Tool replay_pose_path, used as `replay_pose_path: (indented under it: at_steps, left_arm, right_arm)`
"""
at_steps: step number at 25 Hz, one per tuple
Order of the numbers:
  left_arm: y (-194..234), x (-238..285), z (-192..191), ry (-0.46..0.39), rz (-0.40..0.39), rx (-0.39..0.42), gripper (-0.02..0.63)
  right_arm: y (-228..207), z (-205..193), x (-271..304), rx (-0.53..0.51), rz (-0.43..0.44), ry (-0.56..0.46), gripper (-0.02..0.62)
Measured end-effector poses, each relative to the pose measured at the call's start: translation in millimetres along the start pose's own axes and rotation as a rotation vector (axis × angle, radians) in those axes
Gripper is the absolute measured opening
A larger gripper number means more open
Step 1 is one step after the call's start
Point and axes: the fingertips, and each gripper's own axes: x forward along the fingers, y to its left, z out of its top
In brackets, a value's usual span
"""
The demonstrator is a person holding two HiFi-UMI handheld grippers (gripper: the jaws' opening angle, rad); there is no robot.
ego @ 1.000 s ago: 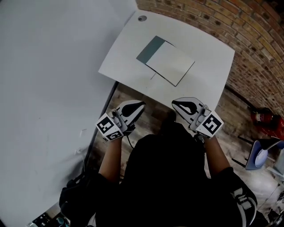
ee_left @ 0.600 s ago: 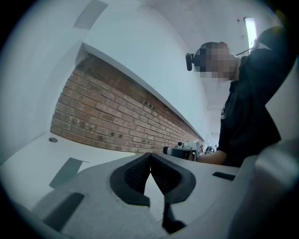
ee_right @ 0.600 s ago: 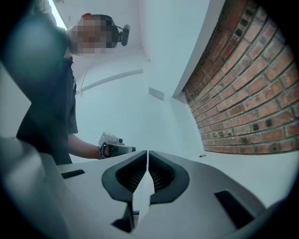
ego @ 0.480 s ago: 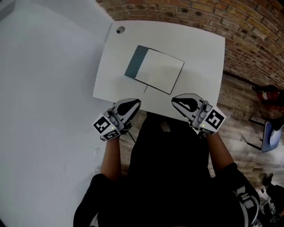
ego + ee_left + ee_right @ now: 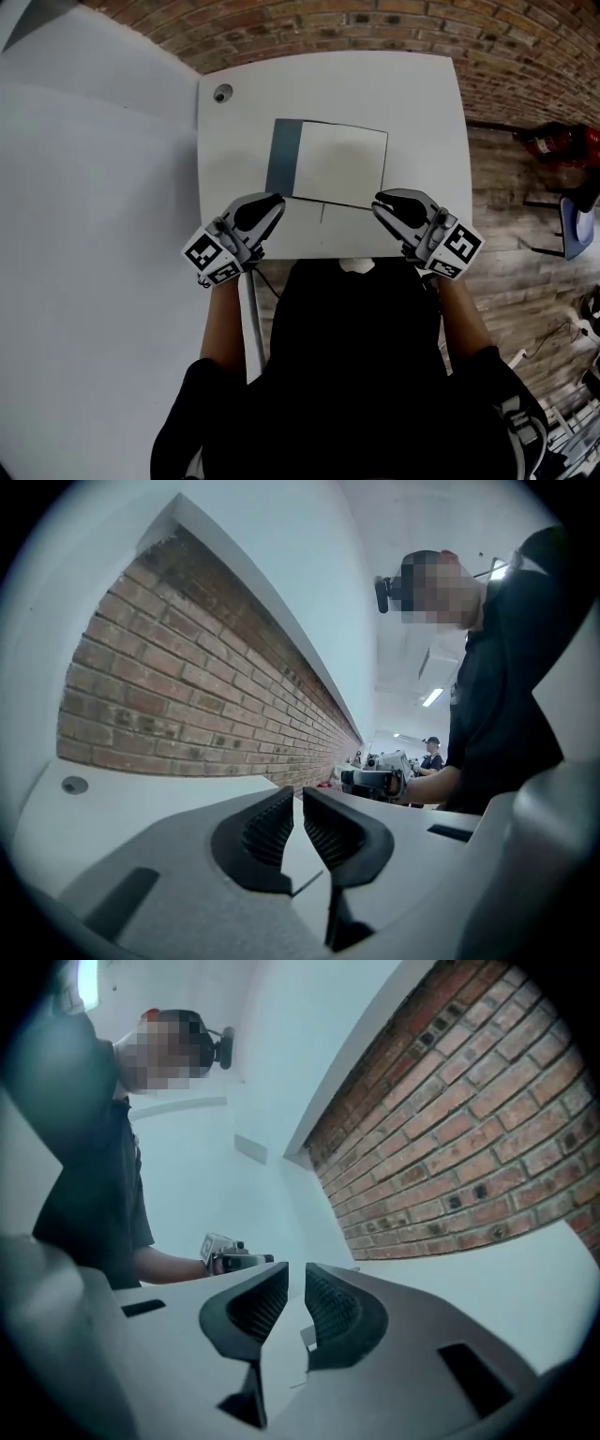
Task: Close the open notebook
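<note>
The open notebook (image 5: 328,161) lies flat on the white table (image 5: 422,103), with a grey-blue strip on its left and a white page on its right. My left gripper (image 5: 275,200) (image 5: 298,794) hovers at the notebook's near left corner, shut with nothing in it. At the near right corner is my right gripper (image 5: 380,201) (image 5: 296,1269). Its jaws have just been opening and stand a crack apart, with nothing between them. Both grippers point level across the table's near edge, and neither touches the notebook.
A round grommet hole (image 5: 222,93) sits in the table's far left corner. A brick wall (image 5: 375,23) runs behind the table and a white wall (image 5: 94,206) stands at the left. A red object (image 5: 553,141) and a blue chair (image 5: 577,220) stand on the wooden floor at the right.
Both grippers have come forward from in front of the table to the notebook's near corners. The table now sits square in the head view.
</note>
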Motion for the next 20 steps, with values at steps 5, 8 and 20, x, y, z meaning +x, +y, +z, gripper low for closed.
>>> replay_pose_path:
  at_steps: [5,8,20]
  left_arm:
    - [52,-20,13,0.037,-0.059,0.047,0.073]
    - [77,-23,16,0.091,-0.122,0.082,0.091]
    - [161,44,-21,0.455,-0.409,0.228,0.129]
  right_arm:
    - [-3,-4,43,0.071,-0.093,-0.022,0.075]
    - [-5,-5,54,0.251,-0.164,-0.147,0.078]
    - [-7,-71,85,0.210,-0.312,0.030,0.110]
